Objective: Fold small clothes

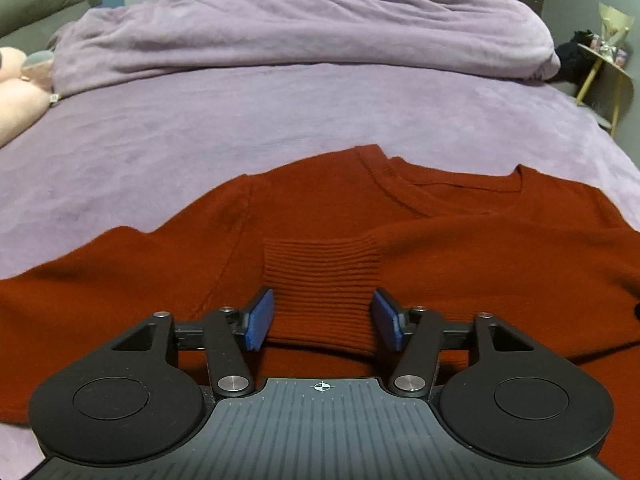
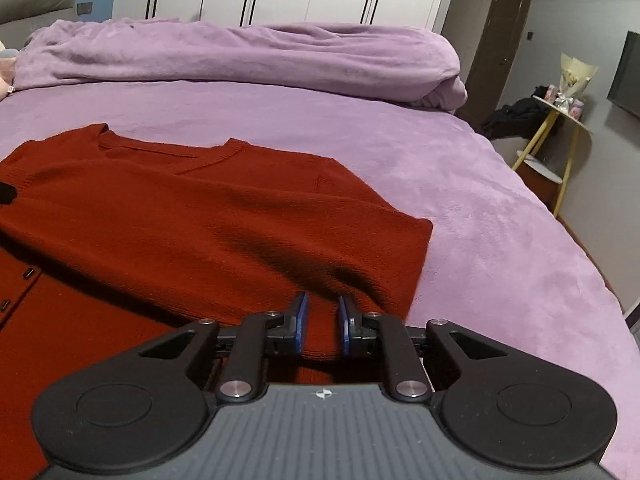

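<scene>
The rust-red knitted sweater lies with one sleeve folded across its chest, remaining folds undone; left gripper gapes wide around the ribbed cuff, right gripper stands narrowly parted, gripping nothing.

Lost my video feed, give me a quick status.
Left hand-held gripper open, straddling sweater cuff. Right hand-held gripper narrowly open over red sweater edge. Sleeve folded across. Nothing in the way.

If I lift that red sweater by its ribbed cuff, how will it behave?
The red sweater is probably floppy: its knit drapes in soft folds. The ribbed cuff would likely stretch, the sleeve trailing. On the fuzzy purple bedspread it may drag rather than slide.
</scene>
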Tool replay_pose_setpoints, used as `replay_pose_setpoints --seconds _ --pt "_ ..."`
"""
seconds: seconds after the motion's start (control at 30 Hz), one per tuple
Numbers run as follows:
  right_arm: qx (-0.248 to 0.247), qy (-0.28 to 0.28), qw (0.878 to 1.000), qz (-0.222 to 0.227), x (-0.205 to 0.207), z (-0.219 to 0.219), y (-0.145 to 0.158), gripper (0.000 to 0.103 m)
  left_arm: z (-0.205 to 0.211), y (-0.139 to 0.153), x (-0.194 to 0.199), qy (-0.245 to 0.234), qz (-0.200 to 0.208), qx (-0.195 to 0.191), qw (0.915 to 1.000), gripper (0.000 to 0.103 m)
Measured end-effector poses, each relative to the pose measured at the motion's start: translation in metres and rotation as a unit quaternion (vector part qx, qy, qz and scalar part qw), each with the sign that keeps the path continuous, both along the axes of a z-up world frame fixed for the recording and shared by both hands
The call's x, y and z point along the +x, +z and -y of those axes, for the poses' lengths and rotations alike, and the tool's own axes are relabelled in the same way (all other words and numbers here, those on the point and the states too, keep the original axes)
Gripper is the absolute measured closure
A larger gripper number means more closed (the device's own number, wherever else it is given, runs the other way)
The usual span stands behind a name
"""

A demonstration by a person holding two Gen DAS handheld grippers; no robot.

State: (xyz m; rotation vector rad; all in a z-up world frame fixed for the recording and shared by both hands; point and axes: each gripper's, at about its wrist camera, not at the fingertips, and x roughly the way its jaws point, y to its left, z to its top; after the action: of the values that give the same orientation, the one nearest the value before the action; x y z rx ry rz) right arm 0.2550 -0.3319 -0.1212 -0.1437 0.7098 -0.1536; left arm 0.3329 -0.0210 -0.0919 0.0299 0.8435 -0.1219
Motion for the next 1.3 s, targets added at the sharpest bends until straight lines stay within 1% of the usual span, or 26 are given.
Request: replay_pose_setpoints --seconds 0.03,0.07,0.17,0.23,0.27,0.33,0.37,0.4,0.43,0.47,0.5,0.57,0.63,0.67,0.73,0.8,0.83,0.9,0.97,1.0,1.07,1.1,1.17,1.23,1.27,1.3 --pt "-0.004 0.001 1.0 0.0 0.0 0.0 0.0 0.089 0.0 0.0 0.0 0.006 -0.002 0.004 1.0 0.031" --pt "-0.01 0.004 1.0 -0.001 0.0 -0.002 -0.001 0.089 -0.001 -0.001 0.001 0.013 -0.006 0.004 0.9999 0.029" --pt "-0.022 0.016 1.0 -0.003 -0.003 -0.004 -0.001 0.087 -0.007 -0.001 0.002 0.012 -0.012 -0.008 0.9998 0.029" --pt "-0.014 0.023 1.0 -0.003 -0.006 -0.002 0.004 0.086 -0.009 0.003 0.0 0.007 -0.018 -0.006 0.9998 0.029" --pt "-0.002 0.021 1.0 -0.003 -0.009 -0.002 0.01 0.086 -0.01 0.006 -0.002 0.006 -0.021 -0.005 0.9998 0.029" --pt "0.032 0.007 0.999 0.005 -0.023 0.0 0.023 0.076 -0.018 0.013 -0.01 0.014 -0.028 -0.011 0.9995 0.029" --pt "0.063 0.001 0.998 0.013 -0.034 0.001 0.03 0.073 -0.024 0.016 -0.015 0.017 -0.032 -0.025 0.9991 0.028" --pt "0.098 0.001 0.995 0.016 -0.045 0.002 0.035 0.064 -0.035 0.019 -0.025 0.02 -0.032 -0.05 0.998 0.028" --pt "0.139 0.007 0.99 0.014 -0.058 0.002 0.038 0.059 -0.045 0.021 -0.035 0.028 -0.029 -0.072 0.9966 0.027" --pt "0.173 0.015 0.985 0.011 -0.071 0.0 0.039 0.058 -0.058 0.023 -0.046 0.041 -0.025 -0.094 0.9944 0.023" --pt "0.196 0.022 0.98 0.008 -0.084 -0.004 0.038 0.057 -0.073 0.023 -0.058 0.055 -0.021 -0.116 0.9914 0.022" --pt "0.231 0.024 0.973 0.0 -0.104 -0.009 0.033 0.055 -0.107 0.02 -0.081 0.09 -0.02 -0.146 0.985 0.022" --pt "0.265 0.013 0.964 -0.012 -0.116 -0.011 0.024 0.054 -0.139 0.016 -0.099 0.135 -0.024 -0.152 0.9788 0.022" --pt "0.279 0.003 0.96 -0.014 -0.12 -0.012 0.019 0.054 -0.158 0.014 -0.108 0.16 -0.023 -0.156 0.9744 0.022" --pt "0.291 -0.016 0.956 -0.007 -0.124 -0.011 0.016 0.054 -0.194 0.011 -0.122 0.202 -0.019 -0.172 0.9639 0.023" --pt "0.298 -0.026 0.954 -0.007 -0.123 -0.01 0.015 0.054 -0.232 0.008 -0.132 0.246 -0.016 -0.182 0.952 0.026" --pt "0.298 -0.027 0.954 -0.009 -0.121 -0.01 0.015 0.054 -0.251 0.008 -0.136 0.267 -0.011 -0.183 0.9459 0.03" --pt "0.291 -0.026 0.956 -0.013 -0.121 -0.012 0.016 0.054 -0.288 0.005 -0.143 0.309 -0.002 -0.194 0.9311 0.036" --pt "0.282 -0.026 0.959 -0.015 -0.123 -0.016 0.015 0.053 -0.324 0.0 -0.151 0.35 0.007 -0.226 0.9091 0.043" --pt "0.278 -0.027 0.96 -0.015 -0.122 -0.019 0.015 0.053 -0.343 -0.004 -0.155 0.375 0.013 -0.253 0.8918 0.045" --pt "0.269 -0.03 0.962 -0.014 -0.121 -0.022 0.014 0.053 -0.37 -0.013 -0.161 0.406 0.025 -0.309 0.8596 0.057" --pt "0.265 -0.032 0.964 -0.014 -0.121 -0.024 0.014 0.053 -0.383 -0.018 -0.164 0.42 0.031 -0.34 0.8412 0.058" --pt "0.256 -0.033 0.966 -0.016 -0.12 -0.028 0.015 0.052 -0.399 -0.026 -0.167 0.436 0.043 -0.382 0.8136 0.067" --pt "0.25 -0.034 0.967 -0.018 -0.118 -0.03 0.015 0.052 -0.411 -0.033 -0.166 0.447 0.05 -0.405 0.7957 0.071" --pt "0.25 -0.034 0.967 -0.018 -0.118 -0.03 0.015 0.052 -0.414 -0.035 -0.164 0.45 0.053 -0.412 0.7904 0.071" --pt "0.25 -0.035 0.967 -0.018 -0.118 -0.03 0.015 0.052 -0.415 -0.036 -0.161 0.451 0.055 -0.415 0.7882 0.072"
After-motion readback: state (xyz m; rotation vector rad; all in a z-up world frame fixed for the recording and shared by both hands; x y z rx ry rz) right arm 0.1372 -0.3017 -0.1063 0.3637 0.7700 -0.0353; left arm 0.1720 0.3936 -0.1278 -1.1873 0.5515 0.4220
